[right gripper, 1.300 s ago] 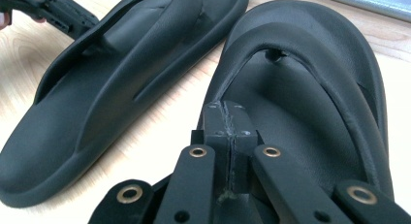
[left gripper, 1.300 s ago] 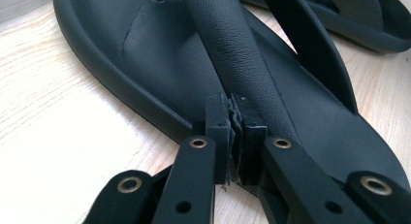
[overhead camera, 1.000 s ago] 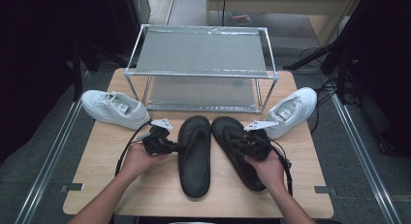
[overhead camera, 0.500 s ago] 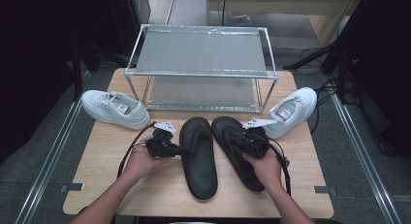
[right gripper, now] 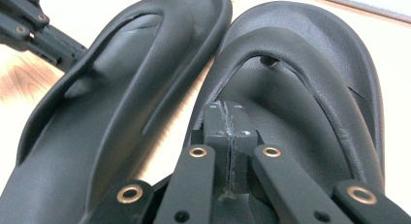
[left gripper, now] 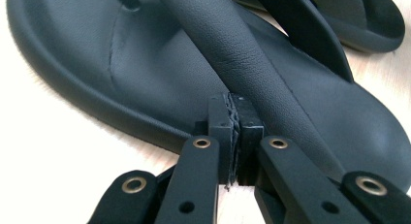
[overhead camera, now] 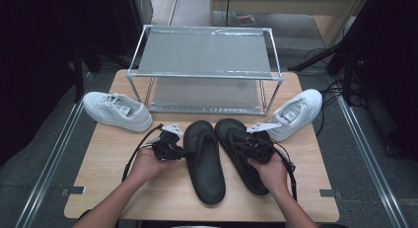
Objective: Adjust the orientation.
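left sandal [overhead camera: 204, 161] shifted, sneakers [overhead camera: 117, 111] flanking rack [overhead camera: 204, 55]

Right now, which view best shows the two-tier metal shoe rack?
The high view: the two-tier metal shoe rack appears whole, both shelves bare, standing behind the black flip-flops. The right gripper view catches perhaps a pale sliver at its top-right corner.

Left gripper [overhead camera: 178, 151] fingers closed, right gripper [overhead camera: 245, 145] likewise

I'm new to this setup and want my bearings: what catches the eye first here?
Two black flip-flops lie side by side at the table's middle, with the left gripper and right gripper shut at their straps. Behind them stands a metal shoe rack, with a white sneaker at each side.
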The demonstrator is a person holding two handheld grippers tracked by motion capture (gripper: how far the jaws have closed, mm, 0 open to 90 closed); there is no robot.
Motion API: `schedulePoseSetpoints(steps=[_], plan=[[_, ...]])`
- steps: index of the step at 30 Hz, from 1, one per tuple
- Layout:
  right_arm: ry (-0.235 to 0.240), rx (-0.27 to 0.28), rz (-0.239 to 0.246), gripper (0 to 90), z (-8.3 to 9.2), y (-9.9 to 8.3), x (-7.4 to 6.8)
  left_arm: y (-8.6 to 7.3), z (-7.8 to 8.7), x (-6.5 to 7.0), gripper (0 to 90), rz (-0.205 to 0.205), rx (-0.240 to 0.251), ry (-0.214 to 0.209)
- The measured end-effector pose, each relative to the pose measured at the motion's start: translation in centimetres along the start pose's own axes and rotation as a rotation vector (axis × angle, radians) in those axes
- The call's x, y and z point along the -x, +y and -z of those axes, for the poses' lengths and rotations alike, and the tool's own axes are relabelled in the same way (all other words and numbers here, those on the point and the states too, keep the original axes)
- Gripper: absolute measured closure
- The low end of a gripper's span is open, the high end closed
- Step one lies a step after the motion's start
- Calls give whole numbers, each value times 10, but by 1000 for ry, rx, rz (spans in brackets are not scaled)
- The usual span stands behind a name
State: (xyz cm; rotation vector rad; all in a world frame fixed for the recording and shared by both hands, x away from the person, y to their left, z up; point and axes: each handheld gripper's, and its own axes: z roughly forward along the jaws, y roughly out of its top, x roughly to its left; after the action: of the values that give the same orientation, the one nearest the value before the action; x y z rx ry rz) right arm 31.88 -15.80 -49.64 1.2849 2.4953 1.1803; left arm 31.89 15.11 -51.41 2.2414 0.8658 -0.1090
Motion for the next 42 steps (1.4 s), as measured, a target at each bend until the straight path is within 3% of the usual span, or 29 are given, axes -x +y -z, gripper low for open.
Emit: schedulePoseSetpoints(steps=[6, 11, 19, 22, 26, 31, 35, 40, 42], plan=[[5, 4, -4, 900, -1, 0, 0, 0, -1, 3, 894, 5, 1, -27], [18, 8, -9, 900, -3, 0, -1, 1, -8, 13, 889, -19, -13, -60], [41, 11, -14, 900, -5, 0, -2, 2, -14, 24, 887, -37, -19, -77], [39, 11, -15, 900, -5, 0, -1, 3, -13, 22, 878, -13, -17, -106], [27, 12, -18, 879, -3, 0, 2, 3, -11, 19, 837, -16, -19, -108], [31, 20, -28, 838, -1, -2, 7, 3, 3, 19, 749, -9, 56, -133], [29, 47, -28, 799, 5, -3, 9, 3, 15, 20, 685, -23, 93, -115], [54, 93, -34, 736, 16, -4, 8, 3, 25, 21, 557, -31, 104, -84], [63, 108, -22, 717, 20, -5, 5, 3, 28, 21, 526, -34, 107, -96]])
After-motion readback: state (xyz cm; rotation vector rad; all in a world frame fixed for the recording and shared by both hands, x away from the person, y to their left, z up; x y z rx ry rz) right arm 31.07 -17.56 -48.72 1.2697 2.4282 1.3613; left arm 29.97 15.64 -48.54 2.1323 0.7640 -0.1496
